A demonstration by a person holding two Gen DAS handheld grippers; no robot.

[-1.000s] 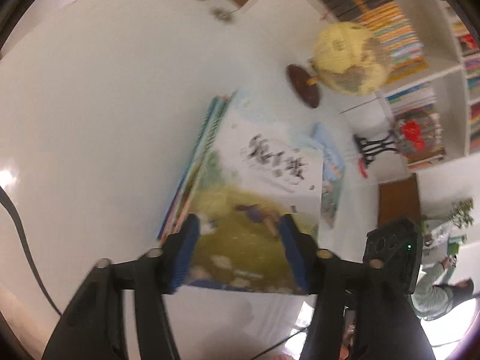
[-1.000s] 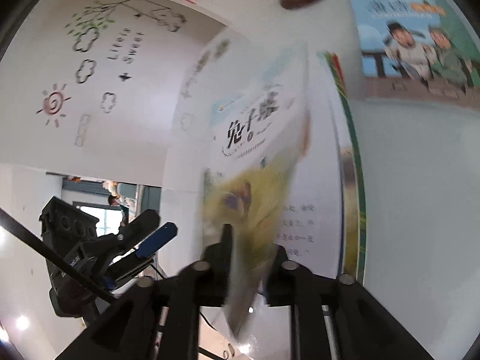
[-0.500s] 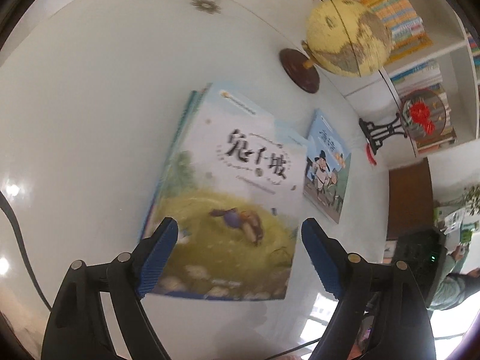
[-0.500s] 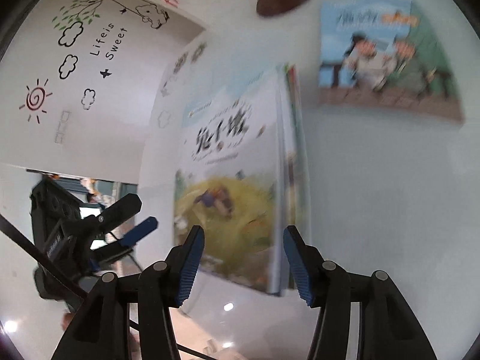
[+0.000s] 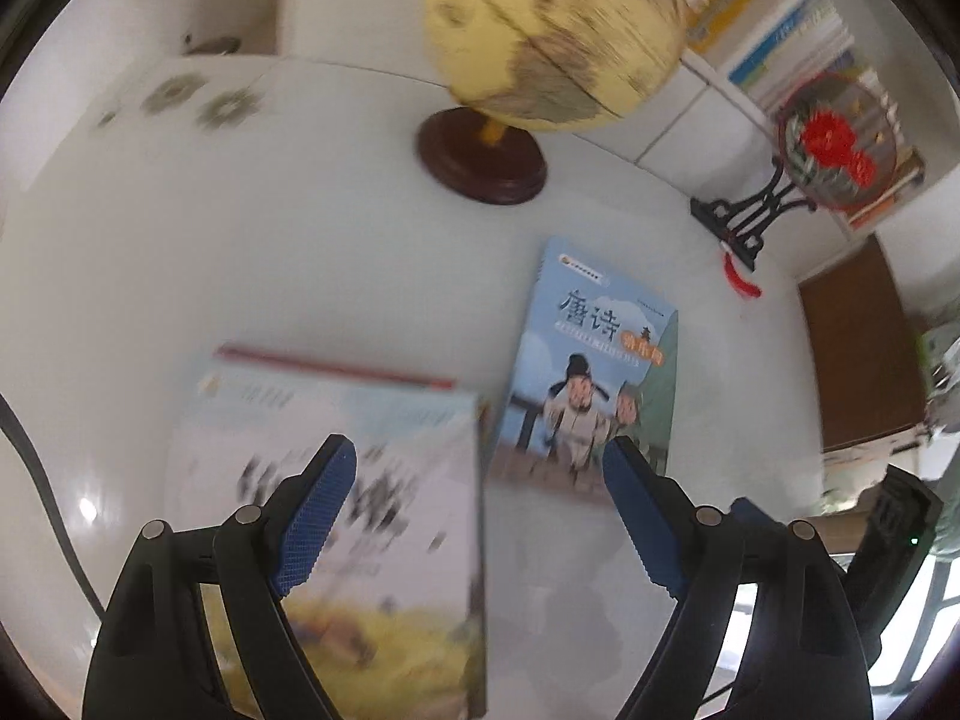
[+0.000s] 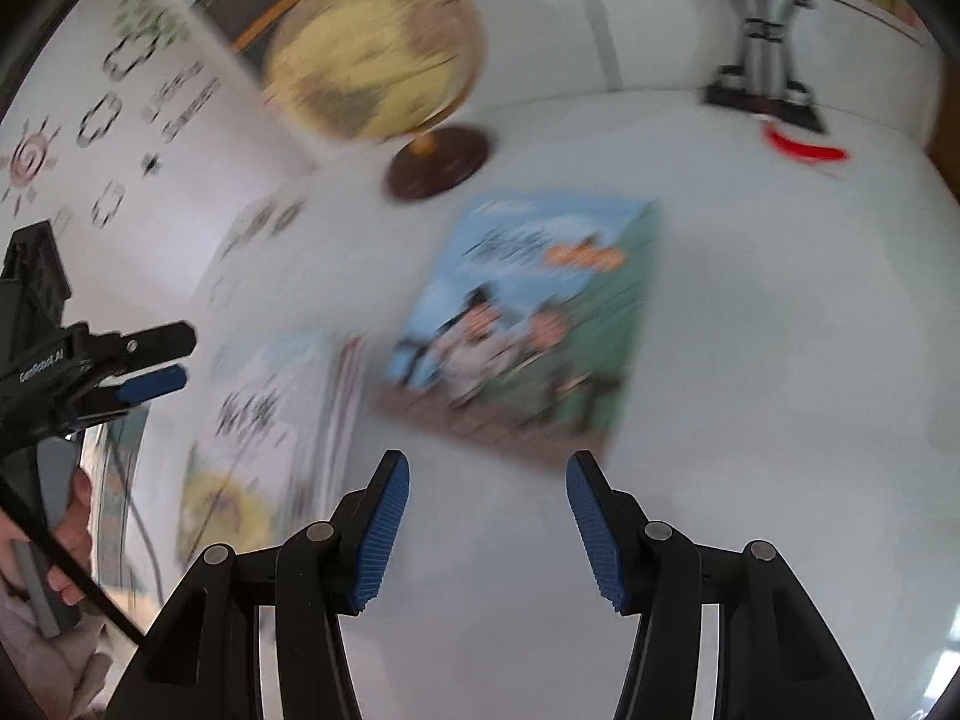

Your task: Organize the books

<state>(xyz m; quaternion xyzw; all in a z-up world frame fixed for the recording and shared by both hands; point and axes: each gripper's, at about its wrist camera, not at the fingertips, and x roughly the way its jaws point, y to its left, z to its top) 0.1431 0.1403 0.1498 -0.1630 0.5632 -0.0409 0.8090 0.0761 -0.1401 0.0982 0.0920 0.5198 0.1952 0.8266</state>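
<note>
A stack of thin picture books (image 5: pixel 360 480) lies flat on the white table, its top cover white above and yellow-green below; it also shows blurred in the right wrist view (image 6: pixel 258 420). A single blue-covered book (image 5: pixel 591 372) with two cartoon figures lies flat to its right, also in the right wrist view (image 6: pixel 528 324). My left gripper (image 5: pixel 480 516) is open and empty, above the stack's right edge. My right gripper (image 6: pixel 489 525) is open and empty, just short of the blue book's near edge. The left gripper (image 6: pixel 144 372) also appears at the left of the right wrist view.
A yellow globe (image 5: pixel 552 30) on a dark round base (image 5: pixel 483 159) stands behind the books. A round red ornament on a black stand (image 5: pixel 834 144) sits at the back right. Bookshelves (image 5: pixel 798 42) line the wall behind. The white table (image 5: pixel 180 252) extends left.
Both grippers have let go of the top book, which now lies on the stack. Both have opened wide and swung right, toward the blue book.
</note>
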